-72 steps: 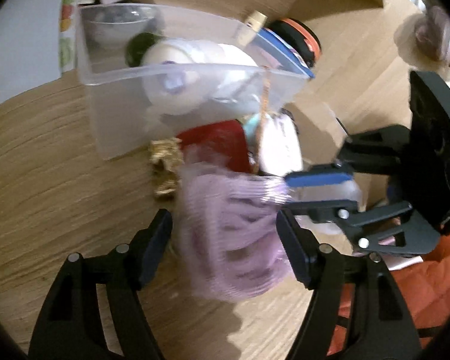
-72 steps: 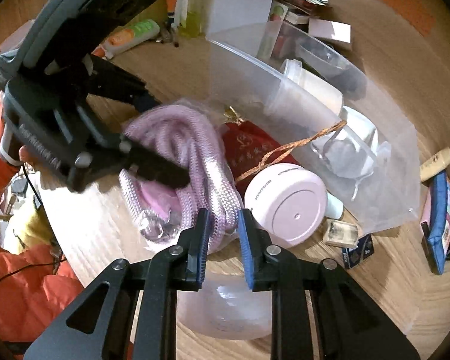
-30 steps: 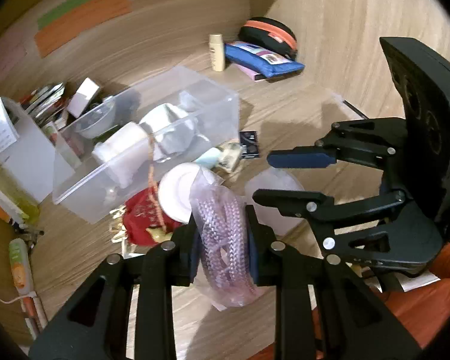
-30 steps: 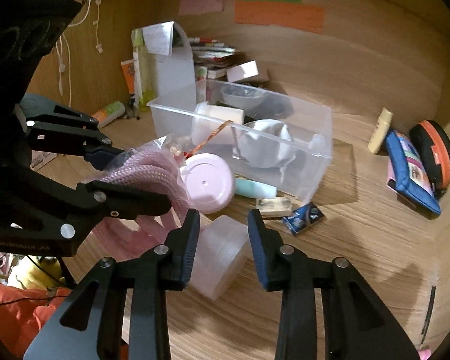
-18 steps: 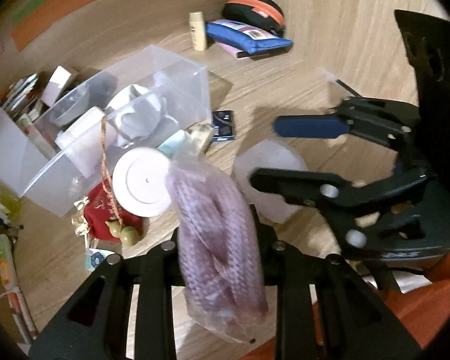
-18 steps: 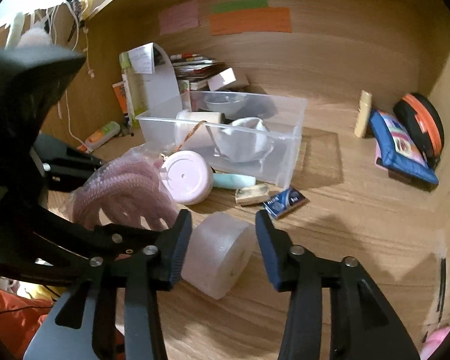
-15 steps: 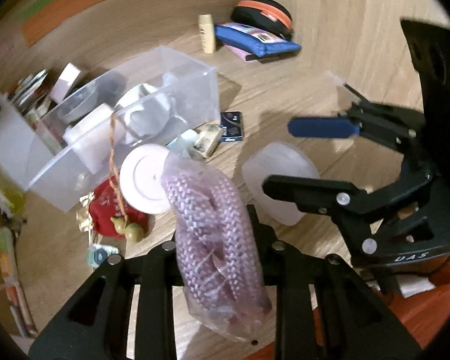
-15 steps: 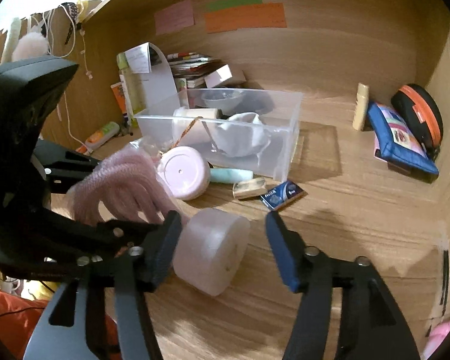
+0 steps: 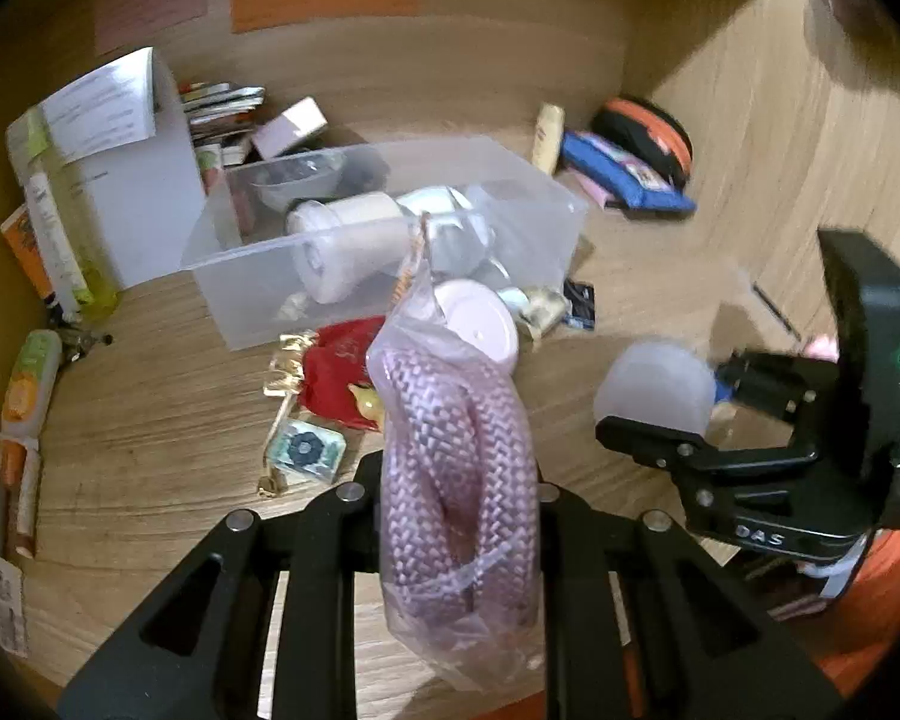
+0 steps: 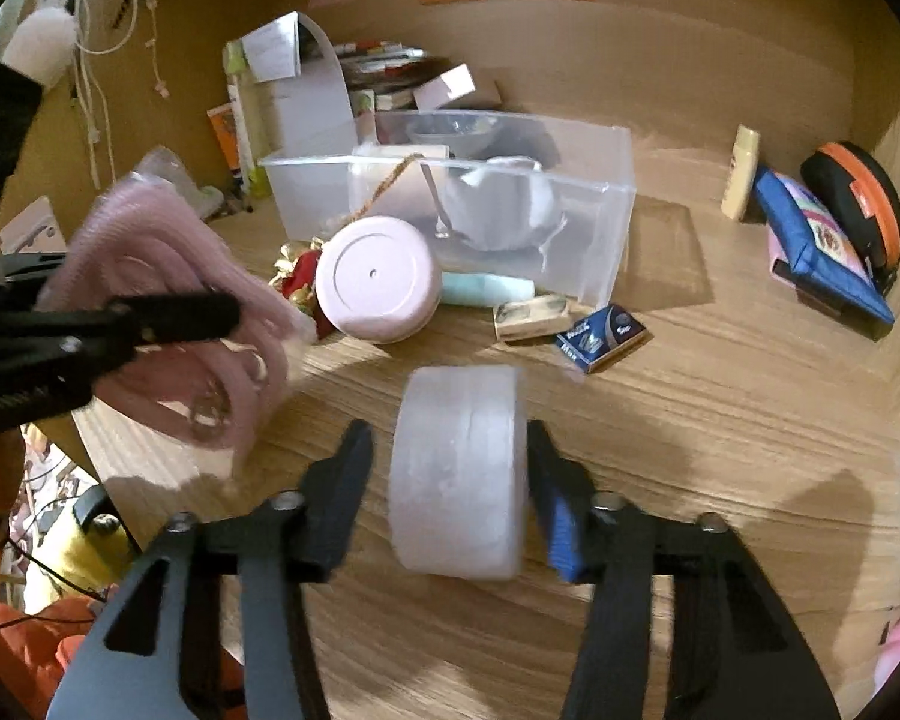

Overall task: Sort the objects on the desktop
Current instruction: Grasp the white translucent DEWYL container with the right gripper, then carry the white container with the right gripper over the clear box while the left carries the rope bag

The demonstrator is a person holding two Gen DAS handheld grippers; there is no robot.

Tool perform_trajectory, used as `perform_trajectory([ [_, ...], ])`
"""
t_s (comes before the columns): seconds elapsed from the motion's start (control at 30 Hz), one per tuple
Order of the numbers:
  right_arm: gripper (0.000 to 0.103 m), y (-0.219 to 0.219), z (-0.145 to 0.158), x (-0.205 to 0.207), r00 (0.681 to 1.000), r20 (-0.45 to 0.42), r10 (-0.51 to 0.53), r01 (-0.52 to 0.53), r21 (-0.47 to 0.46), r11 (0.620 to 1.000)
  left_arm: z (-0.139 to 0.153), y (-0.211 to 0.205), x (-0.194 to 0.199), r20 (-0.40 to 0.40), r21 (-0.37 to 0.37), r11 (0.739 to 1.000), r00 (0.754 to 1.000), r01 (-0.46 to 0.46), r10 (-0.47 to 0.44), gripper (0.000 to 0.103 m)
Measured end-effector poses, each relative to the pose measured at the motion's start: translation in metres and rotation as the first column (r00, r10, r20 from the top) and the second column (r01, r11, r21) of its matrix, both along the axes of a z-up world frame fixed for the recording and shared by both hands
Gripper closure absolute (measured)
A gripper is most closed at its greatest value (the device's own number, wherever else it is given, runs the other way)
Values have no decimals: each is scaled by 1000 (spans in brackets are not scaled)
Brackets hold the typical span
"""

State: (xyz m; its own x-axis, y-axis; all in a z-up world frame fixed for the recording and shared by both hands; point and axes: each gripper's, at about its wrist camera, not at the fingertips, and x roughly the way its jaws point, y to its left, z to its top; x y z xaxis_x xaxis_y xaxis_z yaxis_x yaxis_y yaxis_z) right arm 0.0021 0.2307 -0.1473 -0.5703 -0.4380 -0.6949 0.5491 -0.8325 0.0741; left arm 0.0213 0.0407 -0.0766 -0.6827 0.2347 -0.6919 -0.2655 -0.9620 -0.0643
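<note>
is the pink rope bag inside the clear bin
No, the bagged pink rope is clamped in the left tool, in front of the clear bin.

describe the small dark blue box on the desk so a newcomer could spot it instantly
Start at the clear plastic bin in the middle of the wooden desk. Off its front right corner, two small boxes lie flat side by side. The small dark blue box is the right-hand one, printed with white lettering; its neighbour, the beige box, is pale.

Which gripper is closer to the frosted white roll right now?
Right. The right gripper straddles the frosted white roll; the left gripper is off to its side, clamping the bagged pink rope.
</note>
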Motion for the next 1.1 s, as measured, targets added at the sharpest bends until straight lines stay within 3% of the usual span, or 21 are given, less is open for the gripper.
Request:
perform_trajectory([
  [0.07, 76, 1, -1, -3, 999, 31, -13, 13, -15, 1000, 3, -4, 1, -15, 11, 1000, 1000, -14, 14, 84],
  [0.3, 76, -1, 10, -3, 998, 41, -39, 41, -46, 998, 14, -19, 2, -76, 22, 999, 996, -45, 46, 84],
  [0.47, 76, -1, 33, -5, 999, -7, -52, 52, -89, 995, 22, -25, 2, -119, 12, 998, 991, -64, 65, 84],
  [0.93, 76, -1, 96, -18, 988, -130, -79, 50, -208, 977, 55, -49, -12, -213, 73, 992, 969, -108, 121, 84],
  [1.1, 76, -6, 111, -28, 983, -164, -82, 48, -203, 978, 68, -62, -19, -242, 96, 987, 958, -132, 152, 84],
])
